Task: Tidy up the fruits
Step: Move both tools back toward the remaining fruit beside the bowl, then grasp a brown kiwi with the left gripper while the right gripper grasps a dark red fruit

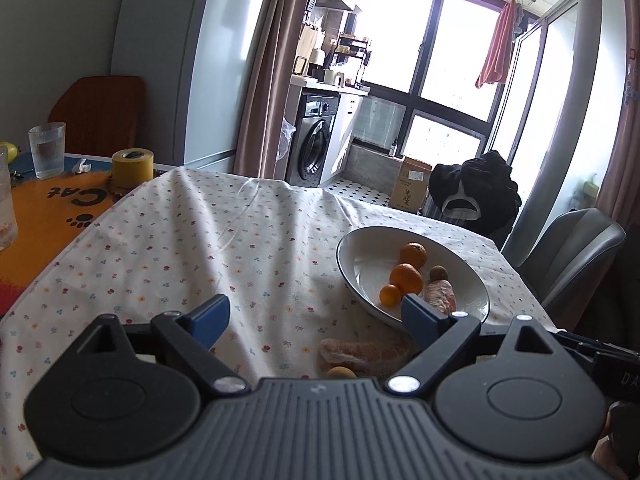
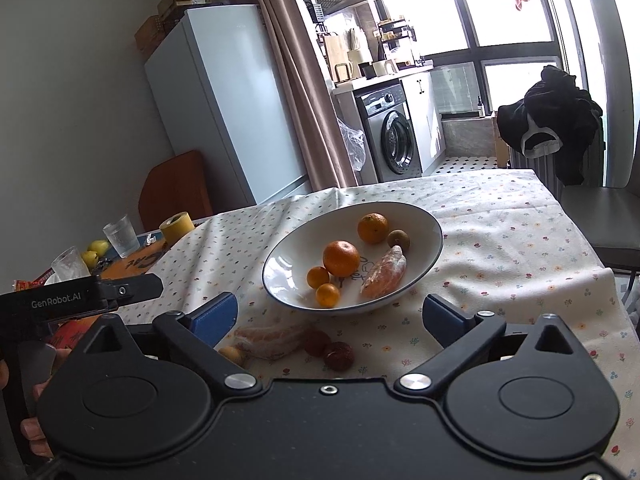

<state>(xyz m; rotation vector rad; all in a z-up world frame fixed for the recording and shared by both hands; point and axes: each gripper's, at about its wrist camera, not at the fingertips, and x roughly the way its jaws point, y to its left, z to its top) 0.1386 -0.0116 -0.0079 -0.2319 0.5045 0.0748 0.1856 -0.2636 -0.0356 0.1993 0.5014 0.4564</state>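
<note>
Left hand-held gripper (image 1: 316, 318) hovers low over the desk (image 1: 180, 240), blue fingers (image 1: 210, 318) spread wide with nothing between them. Right under its nose lies a peeled citrus piece (image 1: 360, 354) on the floral cloth, and a small tan fruit (image 1: 341, 373) touches it at six o'clock, half hidden by the gripper body.

Right hand-held gripper (image 2: 332, 316) is just as wide apart, also empty, hanging over the near edge of the cloth. From its camera the same peeled citrus piece (image 2: 272, 338) sits at its nine o'clock side, the small tan fruit (image 2: 233, 354) tucked against the left finger, and two dark red fruits (image 2: 330, 350) lie just beside the citrus, touching each other.

Beyond both grippers, at twelve o'clock, stands the white bowl (image 2: 424, 220) with its dark rim. Inside it: a big orange (image 2: 341, 258) in the middle, a second orange (image 2: 373, 228) behind it, two small oranges (image 2: 323, 286) at the front, a brown kiwi-like fruit (image 2: 398, 239) toward the far right wall, and another peeled citrus half (image 2: 385, 274) leaning at the right.

Further out at ten o'clock, off the cloth, there's a yellow tape roll (image 2: 177, 227), a ribbed glass (image 2: 120, 235) and yellow pears (image 2: 95, 251) on an orange mat (image 1: 40, 208). A person's fingers (image 2: 34, 436) show at the left edge, below the left gripper's body.
</note>
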